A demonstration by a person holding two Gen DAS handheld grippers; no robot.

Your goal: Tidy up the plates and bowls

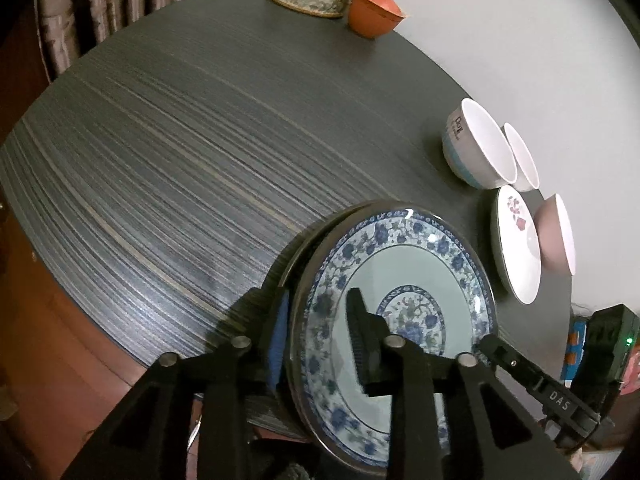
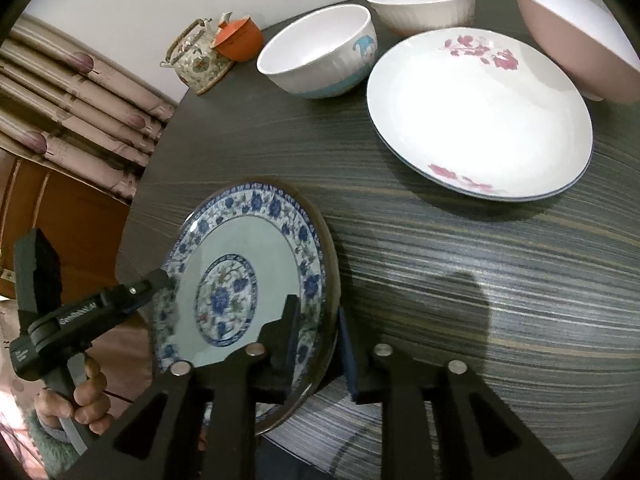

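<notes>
So, my left gripper has its fingers either side of the near-left rim of the blue-and-white floral plate. One pad is outside the edge and one is over the dish, and they look released rather than clamped. Same deal with my right gripper. It straddles the plate's near-right rim, with a sliver of gap showing between the outer blue pad and the edge, so it's loose, not gripping.

The plate sits at the near edge of the dark striped table. My left hand shows low on the left, off the table.

Further out on the right is a white plate with pink flowers. Beyond it is a far row: a white bowl with a blue band, a ribbed white bowl and a pink bowl. Way off at the far left are a floral teapot and an orange lidded cup, touching each other.
</notes>
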